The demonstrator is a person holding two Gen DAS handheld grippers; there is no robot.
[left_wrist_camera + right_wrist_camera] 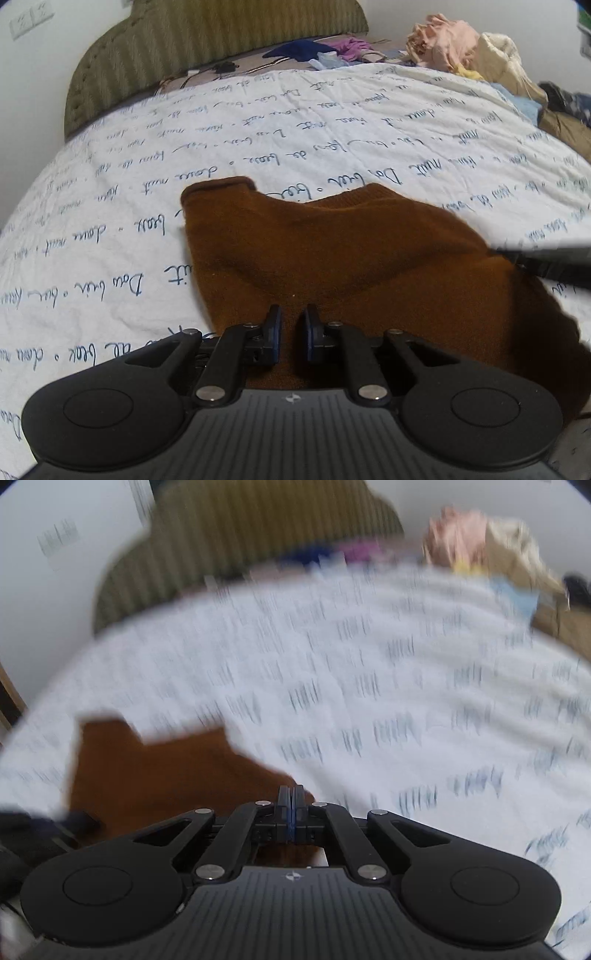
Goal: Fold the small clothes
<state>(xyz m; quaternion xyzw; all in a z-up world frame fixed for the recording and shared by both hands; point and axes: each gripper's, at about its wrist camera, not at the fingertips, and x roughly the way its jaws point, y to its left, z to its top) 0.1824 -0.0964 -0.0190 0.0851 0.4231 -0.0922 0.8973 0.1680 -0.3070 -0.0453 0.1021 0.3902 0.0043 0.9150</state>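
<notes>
A small brown knit garment (pixel 332 254) lies on the white bedspread with blue handwriting print (pixel 184 155). My left gripper (pixel 292 314) hovers over the garment's near part, its jaws a little apart with nothing between them. In the right wrist view, which is motion-blurred, the garment (pixel 166 775) sits at lower left. My right gripper (pixel 291 794) has its jaws pressed together at the garment's right edge; whether cloth is pinched between them I cannot tell. The right gripper's dark body also shows at the right edge of the left wrist view (pixel 546 258).
A green striped headboard (pixel 207 48) stands at the far end of the bed. A heap of pink, cream and blue clothes (pixel 465 48) lies at the far right. Dark blue and purple garments (pixel 317 50) and cables lie by the headboard.
</notes>
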